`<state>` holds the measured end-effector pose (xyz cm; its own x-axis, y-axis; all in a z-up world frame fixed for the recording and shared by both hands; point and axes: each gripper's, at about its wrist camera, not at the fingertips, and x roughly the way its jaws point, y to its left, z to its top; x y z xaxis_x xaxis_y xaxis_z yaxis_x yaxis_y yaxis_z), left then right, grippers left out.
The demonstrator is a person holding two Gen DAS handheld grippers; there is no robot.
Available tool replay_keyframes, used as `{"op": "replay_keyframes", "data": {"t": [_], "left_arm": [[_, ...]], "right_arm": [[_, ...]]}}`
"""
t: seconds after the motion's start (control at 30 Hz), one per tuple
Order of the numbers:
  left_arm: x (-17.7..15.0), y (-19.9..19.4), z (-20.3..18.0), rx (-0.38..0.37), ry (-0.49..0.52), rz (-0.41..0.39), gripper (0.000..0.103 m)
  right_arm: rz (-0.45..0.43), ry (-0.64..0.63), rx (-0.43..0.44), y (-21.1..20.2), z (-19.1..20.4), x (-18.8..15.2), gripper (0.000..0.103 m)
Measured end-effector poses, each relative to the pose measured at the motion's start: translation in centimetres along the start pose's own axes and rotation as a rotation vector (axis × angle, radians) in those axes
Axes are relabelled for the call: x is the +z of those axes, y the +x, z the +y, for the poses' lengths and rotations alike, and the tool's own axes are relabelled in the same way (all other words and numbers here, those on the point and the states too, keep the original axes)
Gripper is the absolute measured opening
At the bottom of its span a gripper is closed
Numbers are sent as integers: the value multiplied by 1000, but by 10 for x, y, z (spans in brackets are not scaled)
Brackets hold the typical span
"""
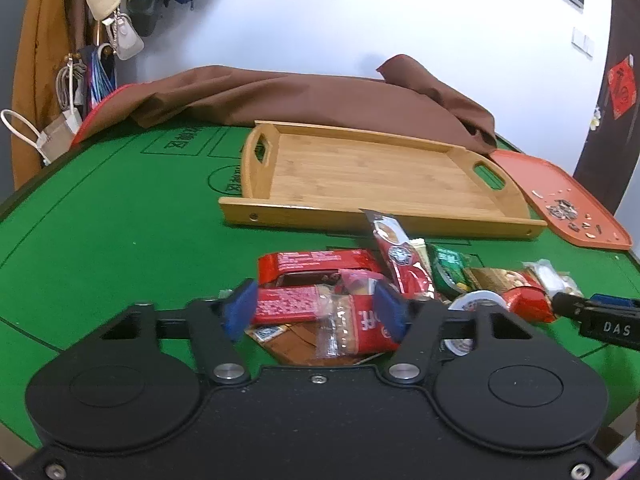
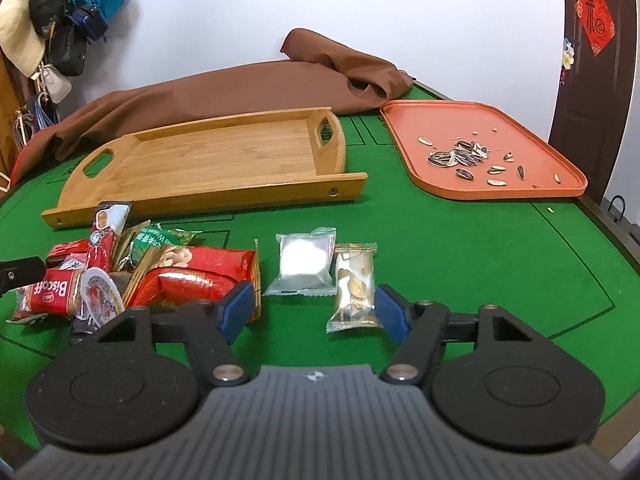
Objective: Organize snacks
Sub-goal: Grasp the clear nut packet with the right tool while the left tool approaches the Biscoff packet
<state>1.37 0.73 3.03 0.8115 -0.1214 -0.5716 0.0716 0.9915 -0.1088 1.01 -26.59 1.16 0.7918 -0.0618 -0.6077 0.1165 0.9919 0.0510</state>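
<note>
A heap of snack packets point(image 1: 400, 276) lies on the green table in front of an empty wooden tray point(image 1: 372, 168). My left gripper point(image 1: 316, 312) straddles a red Biscoff packet point(image 1: 360, 328) and a red wrapper point(image 1: 288, 300) at the heap's near left. Its blue pads stand close on both sides, and I see no firm pinch. My right gripper point(image 2: 314, 314) is open over the felt, its right pad beside a clear biscuit packet point(image 2: 354, 292). A white packet point(image 2: 306, 266) lies just ahead, and a large red bag point(image 2: 200, 276) lies by its left pad.
An orange tray point(image 2: 480, 148) with sunflower seeds and husks sits at the right. A brown cloth point(image 2: 240, 84) is bunched along the far table edge. Bags and coats hang on the left wall. The wooden tray point(image 2: 208, 160) stands behind the snacks.
</note>
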Motion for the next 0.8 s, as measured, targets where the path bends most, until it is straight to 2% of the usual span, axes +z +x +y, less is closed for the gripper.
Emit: {"op": "replay_keyframes", "data": {"t": [0.03,0.07,0.23,0.37,0.47,0.57,0.6,0.7,0.8], "left_arm": [[0,0,1,8,0,1,46],[1,0,2,15,-2,2,45],[-2,-3,6,25,-1,9,45],[-7,-9,1,-25,3,20,46],[-10,-11,-11,-74,17,27,51],[-13,-4,-23,-59,44,35,54],[-14,-1,-25,-48,48,37,57],[-16,5,-31,-21,55,31,74],[-16,10,-34,-31,48,33,79]], "right_arm": [[-1,0,0,1,-1,1,73],[-1,-1,-1,1,-1,2,72],[5,3,-25,4,-7,2,70],[16,10,-37,7,-12,1,68],[20,10,-39,8,-14,1,68],[21,6,-39,10,-13,2,68],[22,5,-38,11,-13,2,68],[25,2,-36,12,-12,3,68],[32,0,-37,14,-12,2,68]]}}
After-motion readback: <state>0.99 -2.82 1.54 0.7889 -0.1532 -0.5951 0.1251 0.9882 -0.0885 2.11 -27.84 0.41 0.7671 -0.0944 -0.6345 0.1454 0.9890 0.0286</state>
